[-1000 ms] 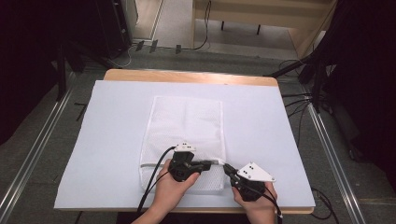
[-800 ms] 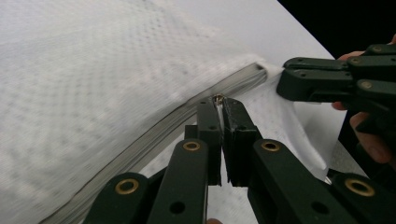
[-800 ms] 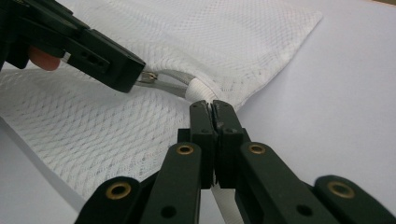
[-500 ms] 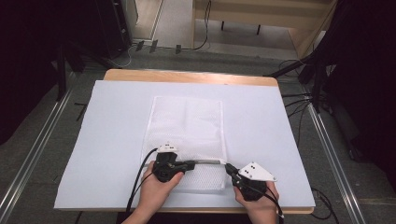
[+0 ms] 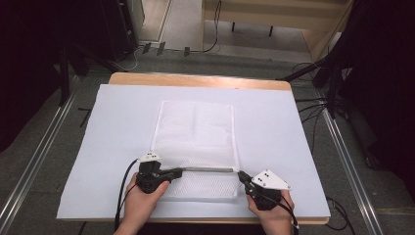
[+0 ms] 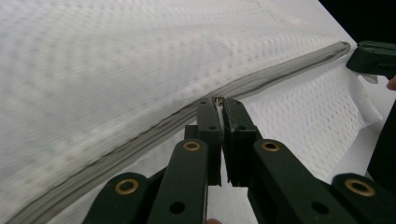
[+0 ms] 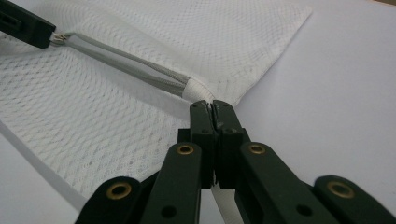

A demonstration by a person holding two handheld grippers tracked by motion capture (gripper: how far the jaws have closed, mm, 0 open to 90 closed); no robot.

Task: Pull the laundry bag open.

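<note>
A white mesh bag (image 5: 195, 132) lies flat on the white sheet (image 5: 117, 122), with a grey zipper (image 5: 208, 170) running across its near end. My left gripper (image 5: 180, 171) is shut on the zipper pull (image 6: 218, 99) at the zipper's left part. My right gripper (image 5: 241, 175) is shut on the bag's edge (image 7: 198, 91) at the zipper's right end. In the right gripper view the zipper (image 7: 126, 65) runs as two grey strands to the left gripper (image 7: 25, 28). The right gripper (image 6: 373, 56) appears at the far end of the zipper (image 6: 280, 72) in the left gripper view.
The sheet covers a wooden table (image 5: 195, 81), whose front edge is just under the hands. Metal rails (image 5: 39, 156) run along the floor on both sides, and cables (image 5: 313, 105) lie on the floor at the right.
My left gripper has slid to the left along the zipper with the pull in it, so a longer grey stretch shows between the grippers. The right gripper has stayed put.
</note>
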